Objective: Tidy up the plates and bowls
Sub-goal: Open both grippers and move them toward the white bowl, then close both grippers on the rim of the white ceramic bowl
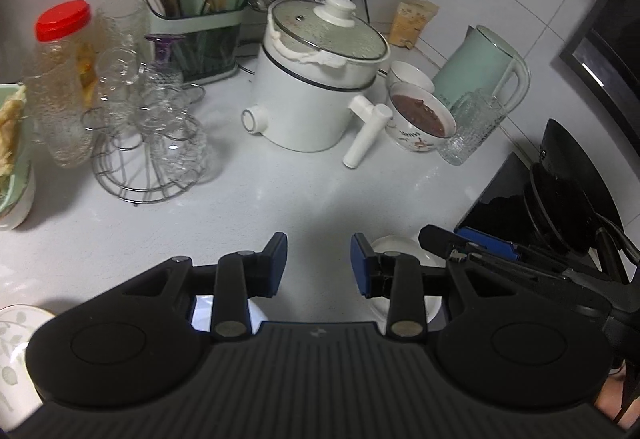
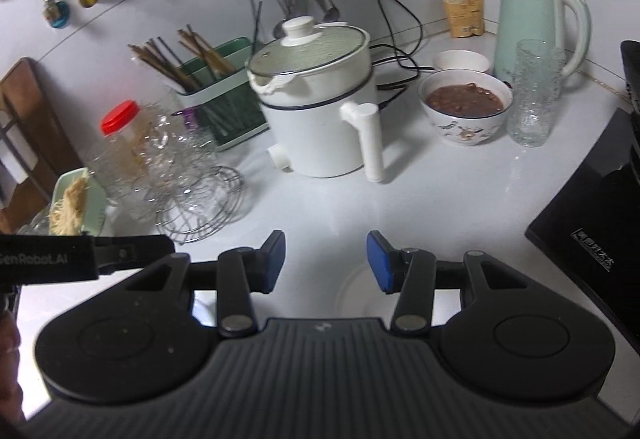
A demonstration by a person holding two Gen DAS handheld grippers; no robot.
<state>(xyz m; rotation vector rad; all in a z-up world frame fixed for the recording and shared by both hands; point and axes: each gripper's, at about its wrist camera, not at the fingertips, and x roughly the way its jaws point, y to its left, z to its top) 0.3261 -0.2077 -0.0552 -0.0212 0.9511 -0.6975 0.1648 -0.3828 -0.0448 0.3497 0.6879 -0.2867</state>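
My left gripper hangs open over bare white counter, nothing between its blue pads. Just past its right finger lies a white plate, partly hidden. A leaf-patterned plate shows at the bottom left edge. My right gripper is open and empty too, above the same white plate. Further back stand a patterned bowl of brown food and a small white bowl. A green dish of noodles sits at the left. The two grippers are side by side, close together.
A white electric pot with a lid and a long handle stands mid-counter. To its left are a wire rack of glasses and a red-capped jar. A mint kettle and a textured glass stand at the right, near a black appliance.
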